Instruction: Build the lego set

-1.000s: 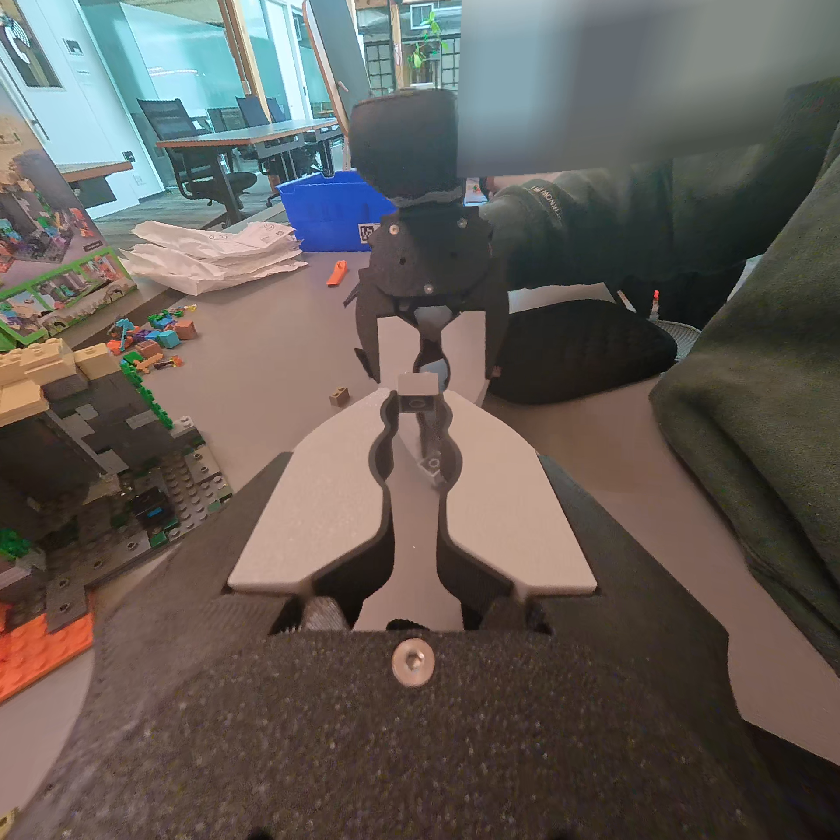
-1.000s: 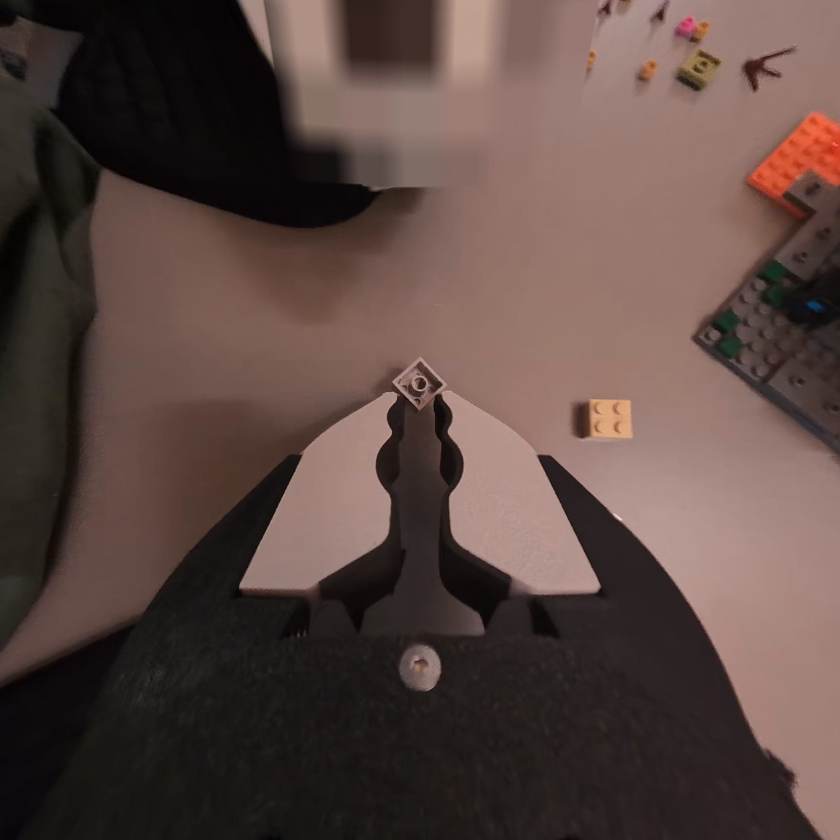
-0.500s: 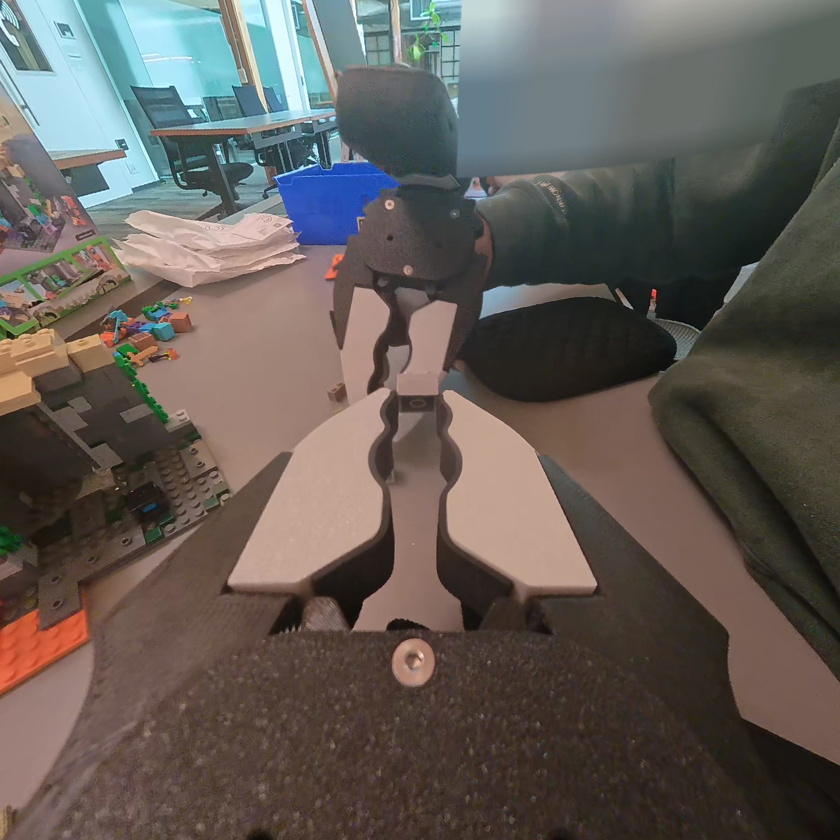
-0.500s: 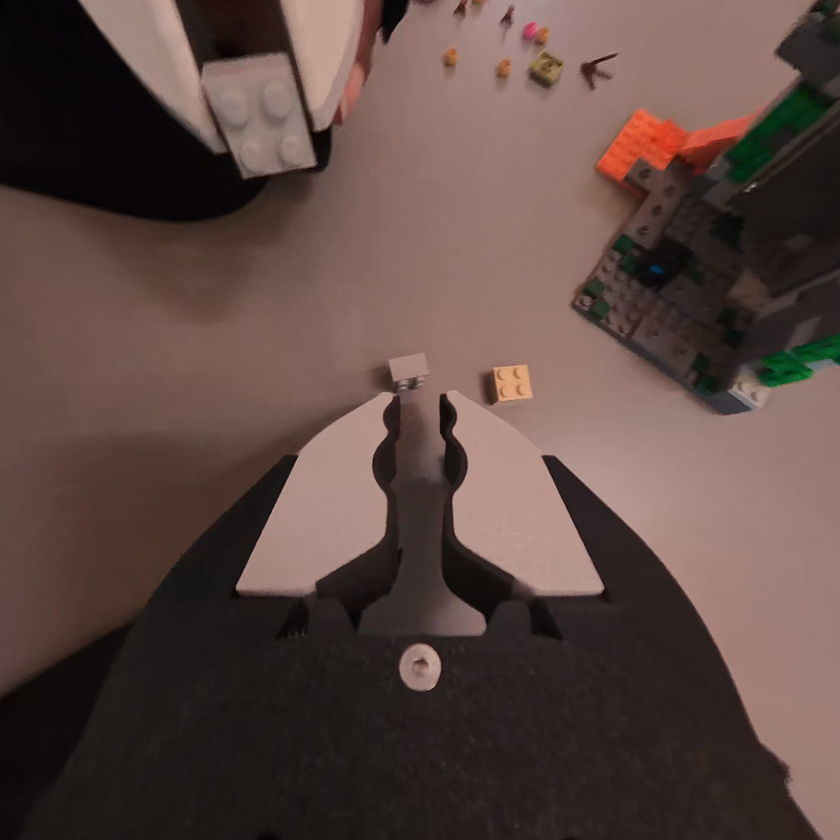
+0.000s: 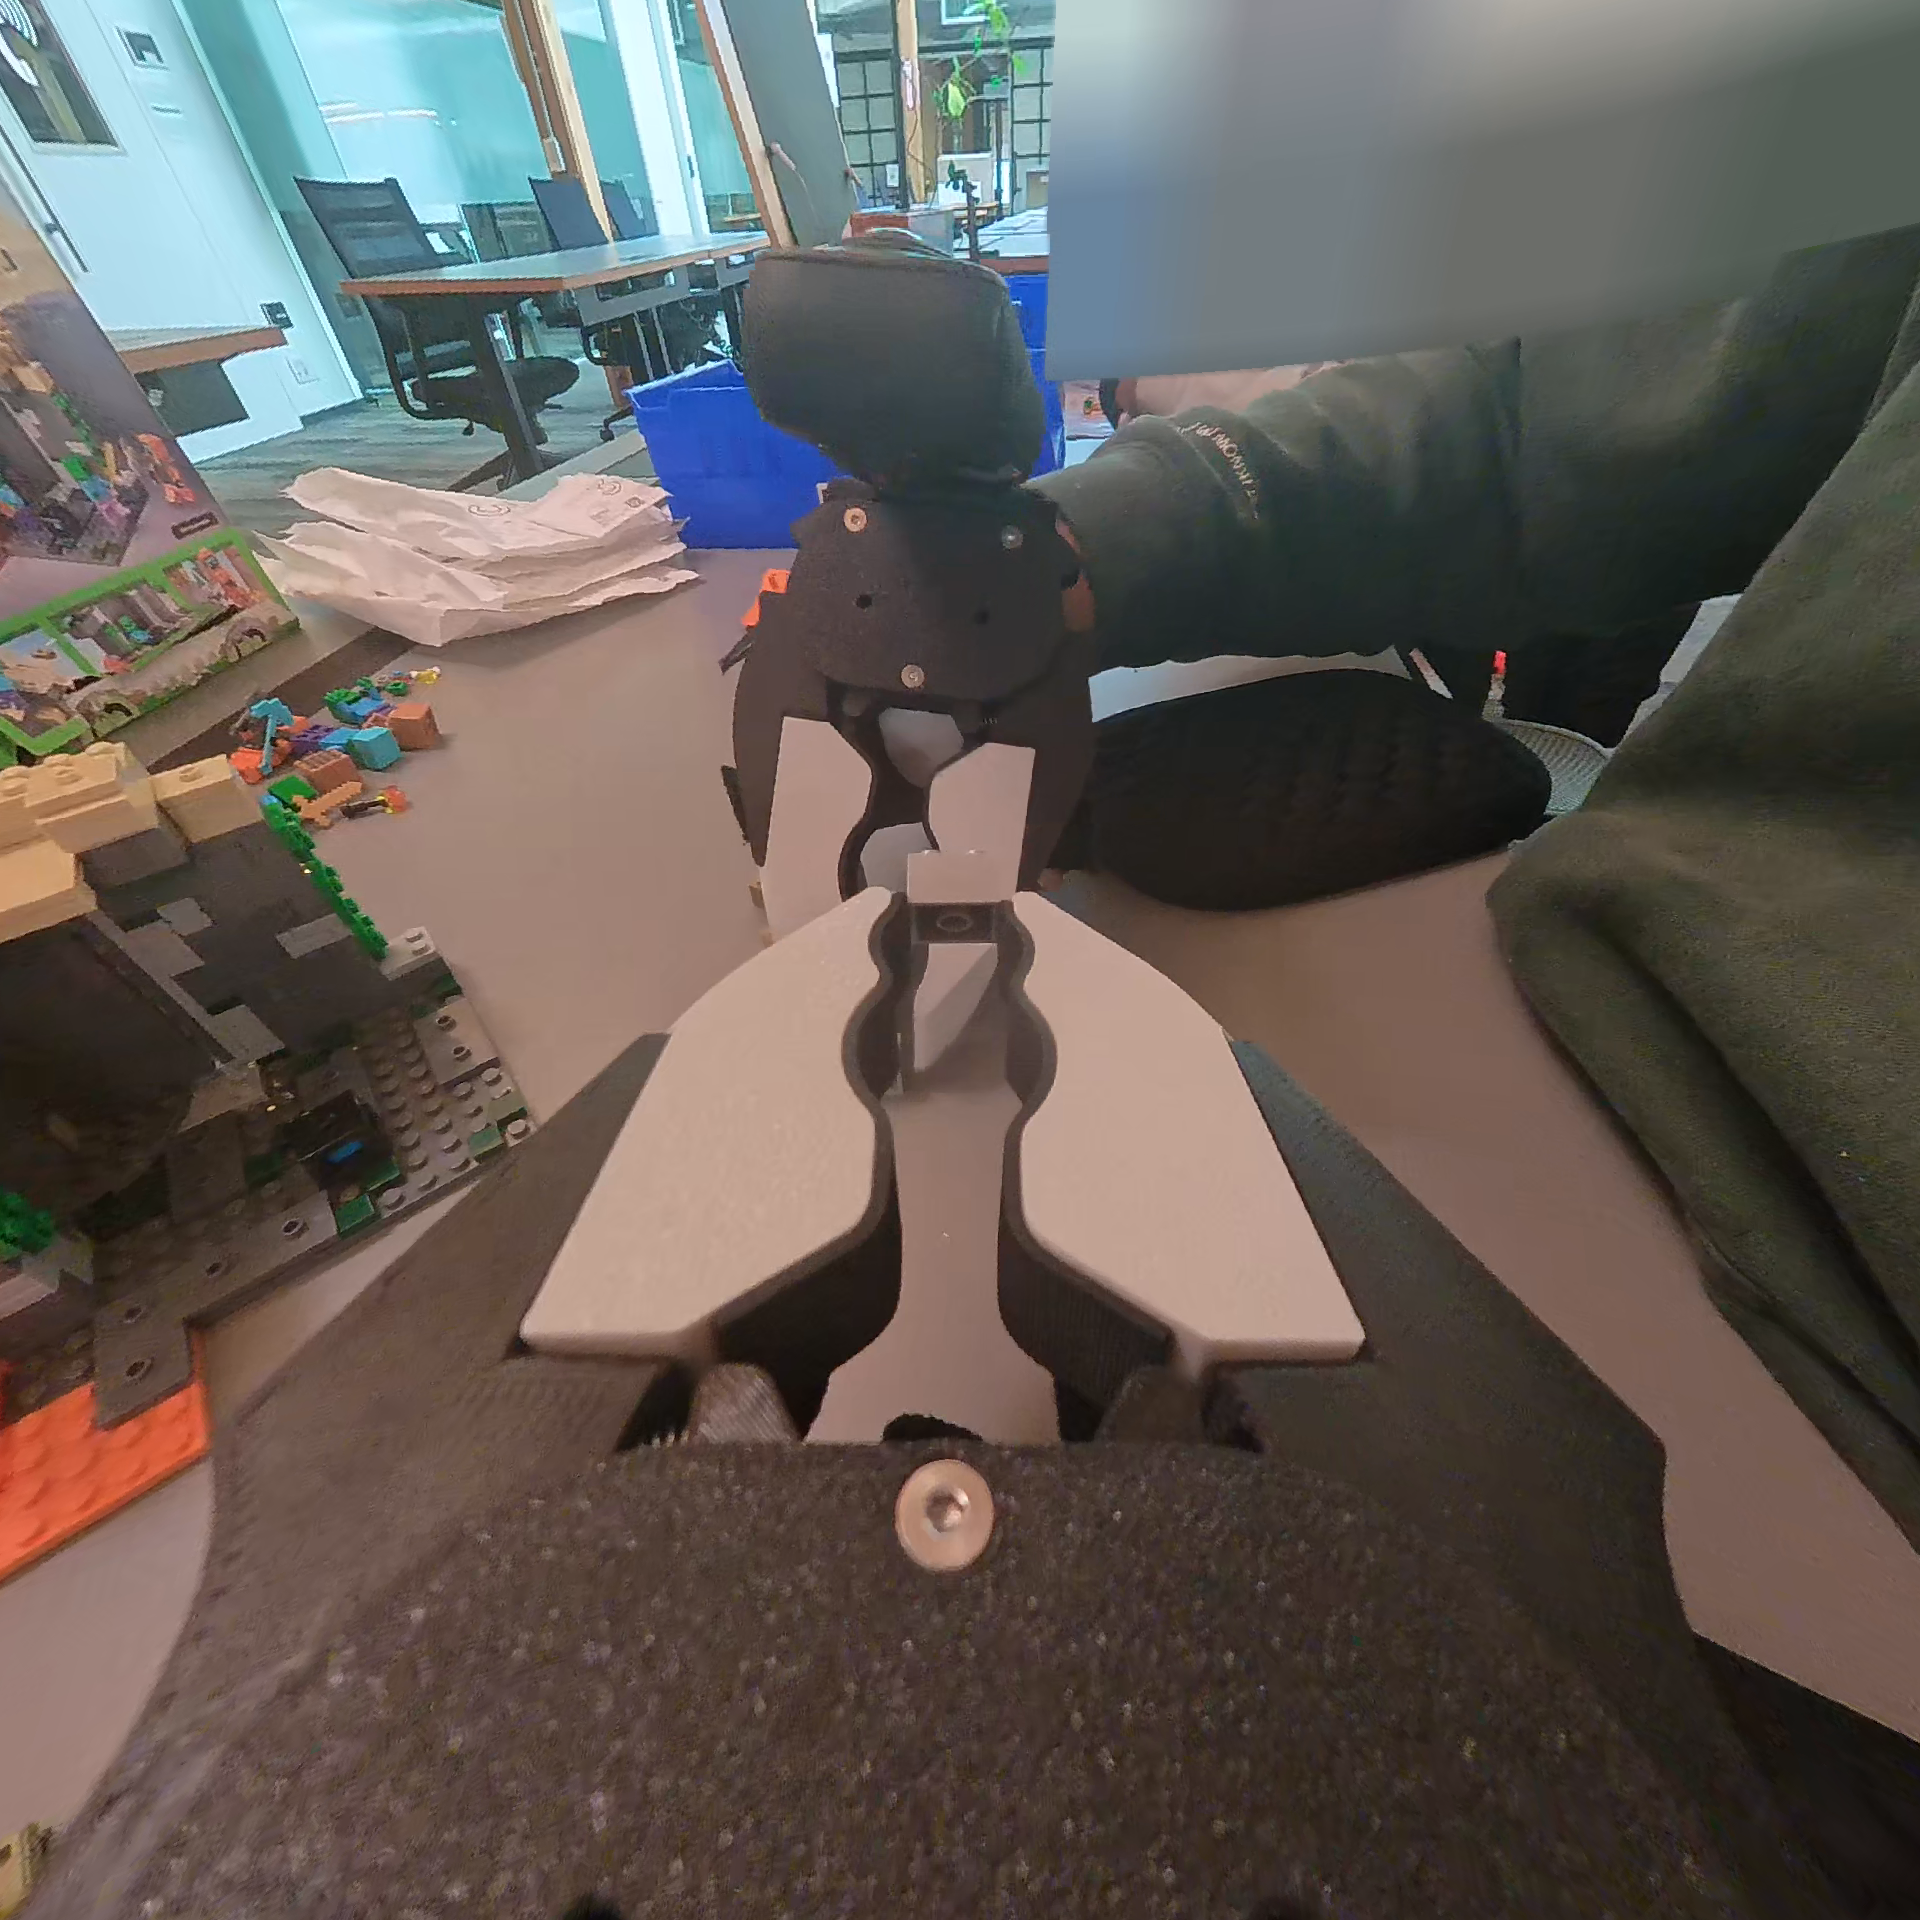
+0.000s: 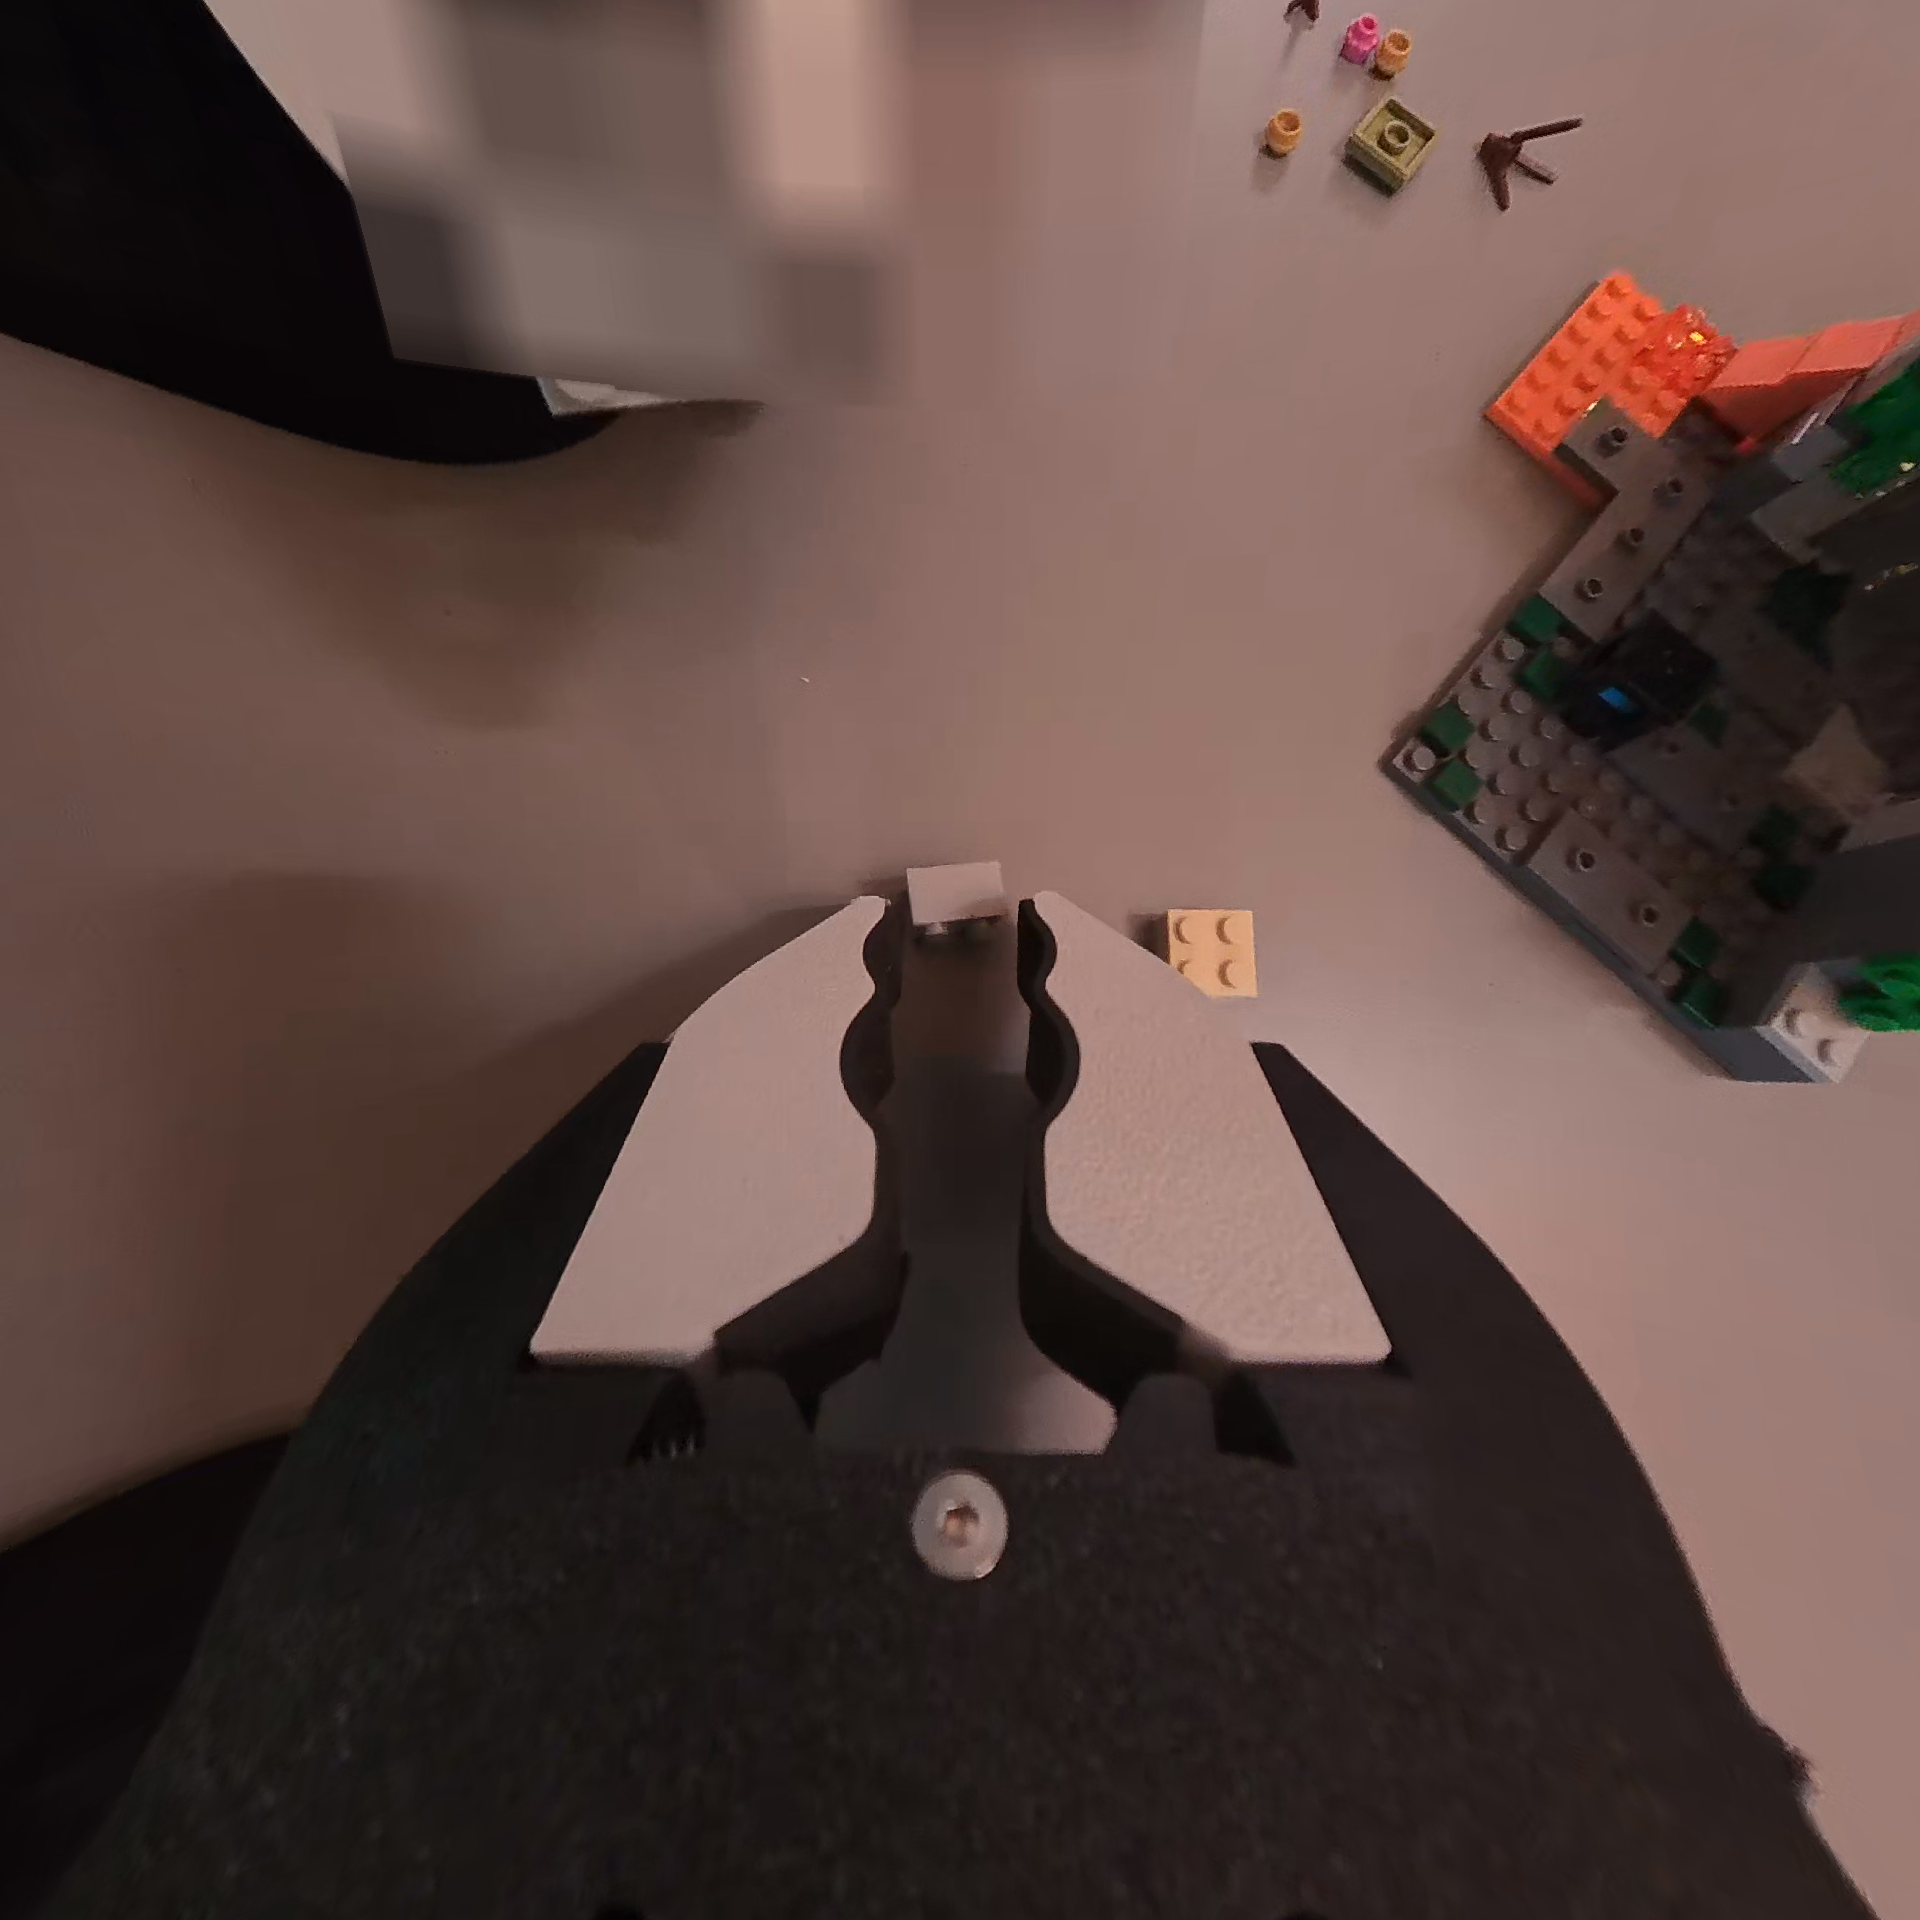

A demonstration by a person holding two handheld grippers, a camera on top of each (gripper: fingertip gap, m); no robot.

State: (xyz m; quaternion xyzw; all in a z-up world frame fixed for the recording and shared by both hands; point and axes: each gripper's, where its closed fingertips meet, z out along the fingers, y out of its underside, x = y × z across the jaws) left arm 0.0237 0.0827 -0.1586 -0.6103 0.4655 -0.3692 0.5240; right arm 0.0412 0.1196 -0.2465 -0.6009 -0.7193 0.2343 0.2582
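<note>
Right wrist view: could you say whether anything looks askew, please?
The small grey piece lies tipped on its side, studs facing sideways, unlike the tan plate beside it, which sits studs up.

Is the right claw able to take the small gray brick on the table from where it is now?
Probably yes. The right claw is open, and the gray brick lies just beyond its tips, nothing between them. The tan brick sits off to the side, apart.

In the right wrist view, the small brick (image 6: pixel 954 891) lay on the table (image 6: pixel 623 727), left of the square plate (image 6: pixel 1211 952); the partly built model (image 6: pixel 1704 727) stood farther right.
</note>
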